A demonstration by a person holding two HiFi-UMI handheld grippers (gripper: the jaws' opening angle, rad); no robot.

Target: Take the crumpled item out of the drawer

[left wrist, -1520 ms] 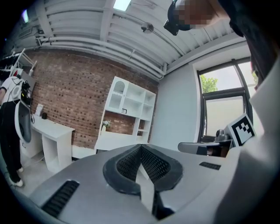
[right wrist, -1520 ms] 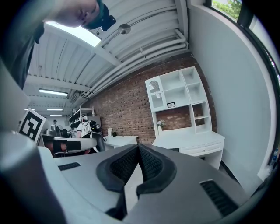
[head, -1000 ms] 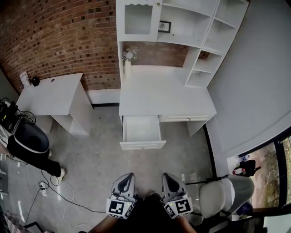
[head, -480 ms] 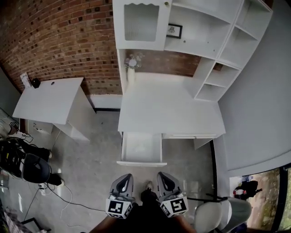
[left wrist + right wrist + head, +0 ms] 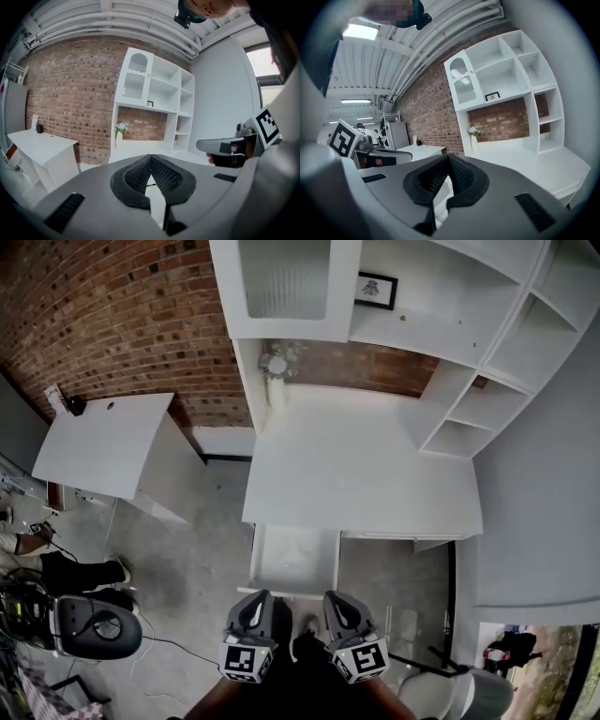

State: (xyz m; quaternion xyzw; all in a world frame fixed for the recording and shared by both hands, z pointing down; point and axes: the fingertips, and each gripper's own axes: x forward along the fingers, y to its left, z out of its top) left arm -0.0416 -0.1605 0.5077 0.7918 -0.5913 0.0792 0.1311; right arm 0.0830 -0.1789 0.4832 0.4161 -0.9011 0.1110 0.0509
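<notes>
The drawer (image 5: 292,559) is shown open in the head view alone; the fingers of the left gripper (image 5: 151,158) and right gripper (image 5: 446,156) are seen clenched (empty) in their own views.

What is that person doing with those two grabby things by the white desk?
A person stands at the white desk holding the left tool and the right tool. Both are shut and empty, near the front of the open drawer. Nothing has been taken out yet, and what lies inside is too pale to make out.
</notes>
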